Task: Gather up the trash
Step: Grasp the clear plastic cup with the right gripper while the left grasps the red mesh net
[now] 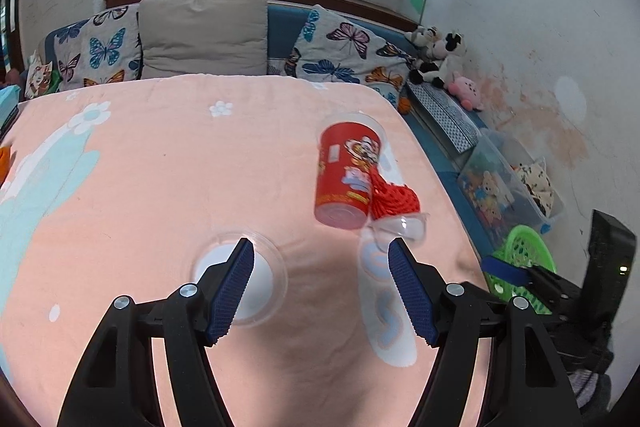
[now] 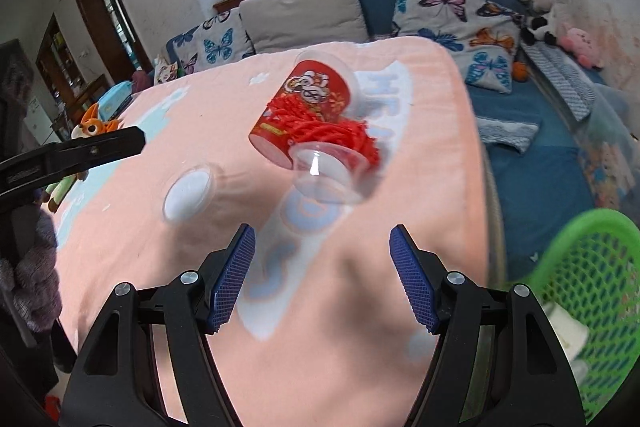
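A red printed cup (image 1: 346,173) lies on its side on the pink bedspread (image 1: 160,167), with red foam netting (image 1: 394,199) and a clear plastic cup (image 1: 402,227) beside it. A clear round lid (image 1: 262,281) lies flat nearer me. My left gripper (image 1: 321,249) is open and empty above the spread, its left finger over the lid. In the right wrist view the red cup (image 2: 316,95), netting (image 2: 340,135), clear cup (image 2: 328,171) and lid (image 2: 188,195) lie ahead of my open, empty right gripper (image 2: 322,237).
A green mesh basket (image 2: 592,291) holding something white stands at the bed's right side and also shows in the left wrist view (image 1: 528,263). Pillows (image 1: 204,31) and plush toys (image 1: 436,55) line the far end. A clear storage bin (image 1: 508,183) sits by the wall.
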Demonstrator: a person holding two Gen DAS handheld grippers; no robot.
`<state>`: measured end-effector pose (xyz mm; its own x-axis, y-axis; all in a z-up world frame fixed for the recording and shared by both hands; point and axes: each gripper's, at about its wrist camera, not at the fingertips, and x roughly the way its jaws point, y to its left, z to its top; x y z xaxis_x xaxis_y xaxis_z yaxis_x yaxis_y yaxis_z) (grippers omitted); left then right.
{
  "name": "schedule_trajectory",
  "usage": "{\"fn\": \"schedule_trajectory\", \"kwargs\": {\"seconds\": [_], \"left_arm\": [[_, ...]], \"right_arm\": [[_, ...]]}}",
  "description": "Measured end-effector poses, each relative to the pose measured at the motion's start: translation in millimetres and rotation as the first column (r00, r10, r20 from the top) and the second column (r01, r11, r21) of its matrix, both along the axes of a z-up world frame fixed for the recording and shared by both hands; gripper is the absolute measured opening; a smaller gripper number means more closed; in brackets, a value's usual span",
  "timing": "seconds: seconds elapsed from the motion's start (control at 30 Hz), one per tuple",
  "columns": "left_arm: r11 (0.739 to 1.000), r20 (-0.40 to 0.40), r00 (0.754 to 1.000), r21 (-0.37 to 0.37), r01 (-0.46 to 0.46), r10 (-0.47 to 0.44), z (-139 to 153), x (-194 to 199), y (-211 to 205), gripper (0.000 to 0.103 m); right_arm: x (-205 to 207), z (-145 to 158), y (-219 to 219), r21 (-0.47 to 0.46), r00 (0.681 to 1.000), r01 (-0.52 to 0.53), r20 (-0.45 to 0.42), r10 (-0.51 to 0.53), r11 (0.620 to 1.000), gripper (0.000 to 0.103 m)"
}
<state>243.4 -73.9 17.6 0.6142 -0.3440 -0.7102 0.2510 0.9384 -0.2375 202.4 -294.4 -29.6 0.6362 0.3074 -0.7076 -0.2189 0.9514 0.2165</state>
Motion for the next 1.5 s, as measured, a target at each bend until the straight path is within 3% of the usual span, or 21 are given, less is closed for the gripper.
{"fn": "schedule_trajectory", "kwargs": {"seconds": [0.27, 0.6, 1.03, 1.5], "left_arm": [[1.0, -0.002, 1.0, -0.007, -0.009, 0.009, 0.4, 16.3, 2.6, 0.067], [1.0, -0.008, 1.0, 0.004, 0.024, -0.024, -4.5, 31.9, -14.0, 0.066], [0.998, -0.036, 0.998, -0.002, 0.058, -0.058, -20.4, 34.5, -34.2, 0.064], [0.981, -0.076, 0.979, 0.02, 0.191, -0.189, -49.1, 22.6, -75.6, 0.063]], "right_arm": [[41.1, -18.3, 12.1, 0.037, 0.999, 0.017, -0.048, -0.015, 0.999, 0.07], [66.8, -34.6, 10.0, 0.064, 0.996, 0.03, -0.087, -0.024, 0.997, 0.055], [31.0, -26.5, -8.9, 0.061, 0.998, 0.02, -0.053, -0.017, 0.998, 0.054], [-34.4, -12.8, -36.5, 0.023, 0.999, 0.033, -0.015, -0.033, 0.999, 0.054]]}}
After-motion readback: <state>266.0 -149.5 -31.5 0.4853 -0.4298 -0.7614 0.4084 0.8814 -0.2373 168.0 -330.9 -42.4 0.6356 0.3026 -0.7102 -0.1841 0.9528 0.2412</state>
